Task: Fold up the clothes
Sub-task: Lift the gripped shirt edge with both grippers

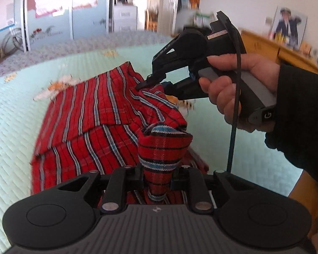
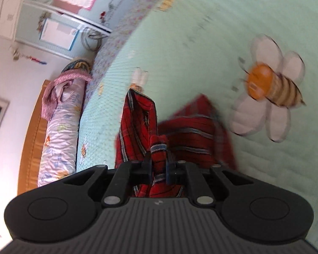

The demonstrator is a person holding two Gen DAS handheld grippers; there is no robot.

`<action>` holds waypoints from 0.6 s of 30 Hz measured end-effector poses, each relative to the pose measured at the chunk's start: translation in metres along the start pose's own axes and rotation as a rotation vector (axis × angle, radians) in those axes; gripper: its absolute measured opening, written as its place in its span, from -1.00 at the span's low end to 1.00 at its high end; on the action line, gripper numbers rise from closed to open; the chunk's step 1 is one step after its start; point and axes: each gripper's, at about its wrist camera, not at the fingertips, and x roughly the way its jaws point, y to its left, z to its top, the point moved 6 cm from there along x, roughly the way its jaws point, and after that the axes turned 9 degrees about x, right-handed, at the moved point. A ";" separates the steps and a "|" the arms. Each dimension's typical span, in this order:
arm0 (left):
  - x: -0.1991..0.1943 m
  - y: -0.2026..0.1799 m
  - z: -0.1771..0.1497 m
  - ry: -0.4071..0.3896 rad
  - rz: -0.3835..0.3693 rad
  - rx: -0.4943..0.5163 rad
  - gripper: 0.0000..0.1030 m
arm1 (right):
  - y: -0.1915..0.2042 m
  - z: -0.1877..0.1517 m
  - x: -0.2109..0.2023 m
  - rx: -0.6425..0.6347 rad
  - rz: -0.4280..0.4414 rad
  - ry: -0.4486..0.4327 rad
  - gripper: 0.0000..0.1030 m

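A red plaid garment [image 1: 89, 114] with blue-grey stripes lies partly folded on the pale green quilt [image 1: 14, 110]. A bunched fold of it rises between the fingers of my left gripper [image 1: 158, 175], which is shut on the cloth. In the left wrist view my right gripper [image 1: 147, 83], held in a hand with a black sleeve, pinches the garment's far corner. The right wrist view shows the right gripper [image 2: 159, 165] shut on a narrow ridge of the same red garment [image 2: 190, 139], the rest draping down onto the quilt [image 2: 201, 42].
A bee-and-flower patch [image 2: 267, 89] decorates the quilt beside the garment. A rolled floral bedding bundle [image 2: 59, 127] lies along the wooden headboard [image 2: 29, 139]. Wardrobe doors [image 1: 53, 10] and a wooden bed rail [image 1: 265, 44] stand beyond the bed.
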 end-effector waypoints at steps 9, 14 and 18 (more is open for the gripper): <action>0.012 -0.017 0.003 0.066 0.045 0.101 -0.59 | -0.039 0.006 0.002 0.092 0.092 0.012 -0.76; 0.021 -0.040 -0.006 0.108 0.051 0.146 -0.37 | -0.057 0.015 0.013 0.104 0.078 0.022 -0.74; 0.015 -0.041 -0.009 0.097 0.041 0.152 0.01 | -0.074 0.014 0.012 0.170 0.131 0.050 -0.41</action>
